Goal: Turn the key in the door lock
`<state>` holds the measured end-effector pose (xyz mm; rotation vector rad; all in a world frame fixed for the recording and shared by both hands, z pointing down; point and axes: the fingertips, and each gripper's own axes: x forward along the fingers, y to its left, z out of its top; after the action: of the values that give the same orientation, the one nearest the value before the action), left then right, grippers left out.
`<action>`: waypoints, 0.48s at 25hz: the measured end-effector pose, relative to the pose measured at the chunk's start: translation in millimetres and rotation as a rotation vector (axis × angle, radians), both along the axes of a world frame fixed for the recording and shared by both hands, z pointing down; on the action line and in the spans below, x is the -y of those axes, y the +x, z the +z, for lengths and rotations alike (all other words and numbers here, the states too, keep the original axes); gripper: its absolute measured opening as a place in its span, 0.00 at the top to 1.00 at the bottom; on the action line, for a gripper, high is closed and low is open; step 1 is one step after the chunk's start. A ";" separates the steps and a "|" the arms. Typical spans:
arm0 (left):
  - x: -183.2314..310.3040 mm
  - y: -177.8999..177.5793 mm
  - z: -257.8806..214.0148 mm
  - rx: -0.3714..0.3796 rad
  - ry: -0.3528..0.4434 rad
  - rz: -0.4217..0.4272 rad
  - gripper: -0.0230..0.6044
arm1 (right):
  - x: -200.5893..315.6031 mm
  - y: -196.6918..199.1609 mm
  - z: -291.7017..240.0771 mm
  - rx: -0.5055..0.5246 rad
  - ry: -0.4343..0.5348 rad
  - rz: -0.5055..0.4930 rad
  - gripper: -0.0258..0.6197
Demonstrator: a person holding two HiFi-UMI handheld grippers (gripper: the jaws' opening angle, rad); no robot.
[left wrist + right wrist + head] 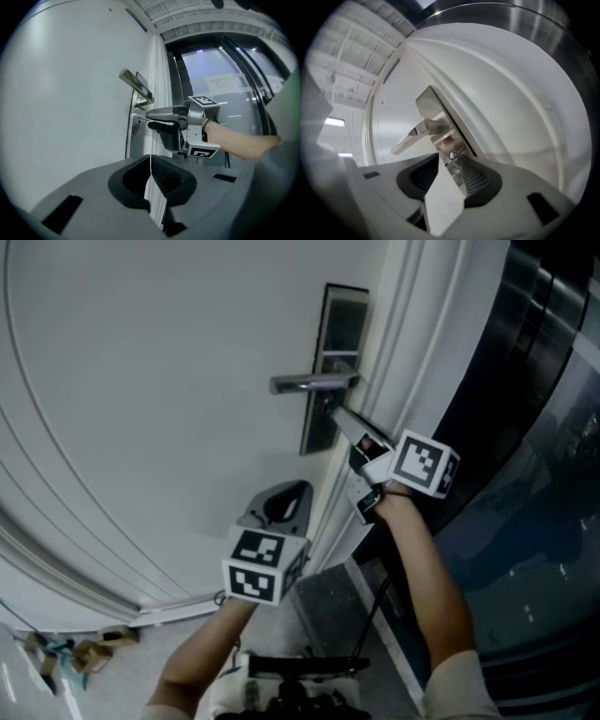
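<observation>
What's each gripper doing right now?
Left gripper: closed, empty.
Right gripper: open, jaws either side of the key, not gripping.

Office hallway, white door (pixel 141 381), glass partition (pixel 215 65)

the door handle (pixel 314 383) and lock plate (pixel 342 320), shared by all three views, are looked down on steeply from the head, seen level from farther back by the left gripper view, and faced close up by the right gripper view.
</observation>
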<state>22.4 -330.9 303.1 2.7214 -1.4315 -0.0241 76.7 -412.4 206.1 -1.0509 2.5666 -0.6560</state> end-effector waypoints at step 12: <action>-0.2 -1.0 -0.6 0.002 0.002 -0.003 0.94 | -12.5 -14.6 2.3 -0.875 0.498 0.186 0.73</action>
<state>21.4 -330.8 302.6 2.7220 -1.4366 -0.0238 62.1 -399.9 208.4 -1.5818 2.9691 0.6203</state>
